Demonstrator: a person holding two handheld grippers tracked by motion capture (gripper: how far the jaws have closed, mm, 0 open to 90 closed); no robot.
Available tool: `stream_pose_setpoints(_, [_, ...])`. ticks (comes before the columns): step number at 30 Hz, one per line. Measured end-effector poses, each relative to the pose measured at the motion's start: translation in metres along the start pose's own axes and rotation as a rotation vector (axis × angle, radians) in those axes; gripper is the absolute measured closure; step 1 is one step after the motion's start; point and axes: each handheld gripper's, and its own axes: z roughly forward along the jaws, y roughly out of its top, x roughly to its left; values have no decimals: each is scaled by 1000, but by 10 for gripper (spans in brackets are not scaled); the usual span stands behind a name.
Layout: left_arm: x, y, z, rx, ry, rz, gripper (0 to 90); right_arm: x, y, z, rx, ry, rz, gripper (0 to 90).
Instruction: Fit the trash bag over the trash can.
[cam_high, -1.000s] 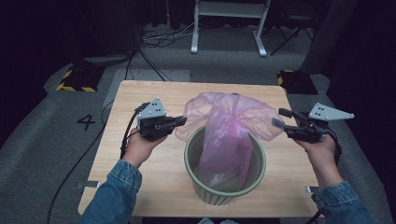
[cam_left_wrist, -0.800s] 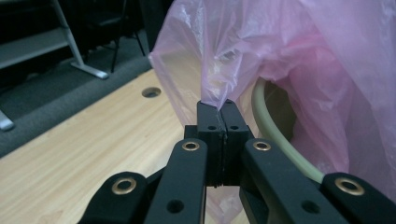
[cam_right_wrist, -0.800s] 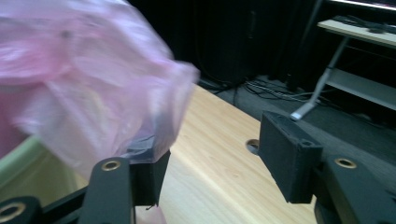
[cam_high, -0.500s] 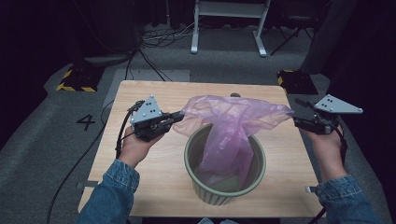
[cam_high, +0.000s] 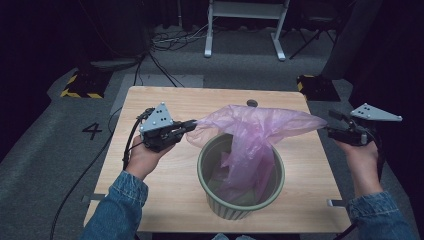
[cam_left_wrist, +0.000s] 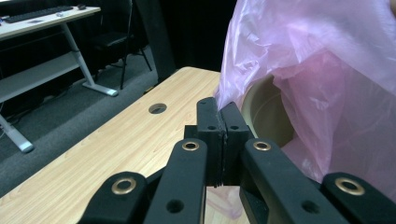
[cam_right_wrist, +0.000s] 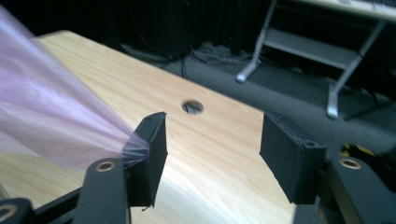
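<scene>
The left hand-held gripper (cam_high: 192, 123) was clamped on one edge of the thin pink plastic bag (cam_high: 255, 135), pulling it taut above the round green ribbed bin (cam_high: 240, 202) on the light wooden bench (cam_high: 165, 185). The right hand-held gripper (cam_high: 332, 129) had just been opening; its jaws stood apart, the bag's other corner clinging to one pad (cam_right_wrist: 152, 149), unpinched.

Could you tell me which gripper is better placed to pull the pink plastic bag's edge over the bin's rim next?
Probably the left gripper: it is shut on the pink plastic bag beside the green ribbed bin. The right gripper has just been opening.
</scene>
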Motion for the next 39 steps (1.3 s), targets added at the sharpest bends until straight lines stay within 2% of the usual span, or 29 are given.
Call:
stream_pose_setpoints(2, [-2, 1, 1, 2, -5, 9, 891, -2, -4, 0, 52, -45, -10, 390])
stream_pose_setpoints(4, [-2, 2, 0, -5, 3, 4, 892, -4, -7, -2, 78, -89, -39, 423])
stream_pose_setpoints(6, [0, 2, -2, -16, -8, -10, 892, -12, -12, -6, 39, -73, 25, 422])
stream_pose_setpoints(8, [-1, 2, -3, -20, -24, 2, 892, -17, -16, -10, -15, -33, 78, 412])
stream_pose_setpoints(12, [-4, 5, 2, -11, -32, 18, 891, -11, -10, -12, -77, 57, 47, 390])
stream_pose_setpoints(16, [-5, 9, 6, -5, -30, 26, 889, 0, 4, -9, -137, 179, 53, 330])
stream_pose_setpoints(18, [-5, 9, 7, 2, -28, 26, 888, 4, 8, -8, -146, 222, 43, 308])
stream_pose_setpoints(20, [-4, 8, 6, 6, -23, 22, 886, 8, 12, -8, -152, 293, 45, 287])
stream_pose_setpoints(23, [-1, 6, 6, 9, -20, 10, 884, 17, 13, -3, -139, 381, 19, 290])
stream_pose_setpoints(24, [0, 6, 6, 7, -19, 4, 884, 21, 14, -1, -130, 405, 3, 319])
stream_pose_setpoints(25, [0, 5, 6, 5, -23, 1, 885, 25, 14, 1, -114, 416, -16, 393])
stream_pose_setpoints(27, [-1, 4, 4, 2, -25, -2, 885, 36, 15, 4, -75, 429, -111, 725])
stream_pose_setpoints(29, [-4, 3, 1, 1, -33, 5, 886, 45, 16, 2, -64, 425, -158, 882])
stream_pose_setpoints(33, [-16, -6, -12, 4, -54, 25, 887, 63, 16, -12, -95, 474, -184, 892])
stream_pose_setpoints(37, [-28, -20, -21, 17, -89, 43, 887, 76, 3, -27, -83, 526, -207, 892])
stream_pose_setpoints(39, [-36, -28, -28, 19, -109, 52, 888, 81, -3, -34, -96, 558, -217, 892])
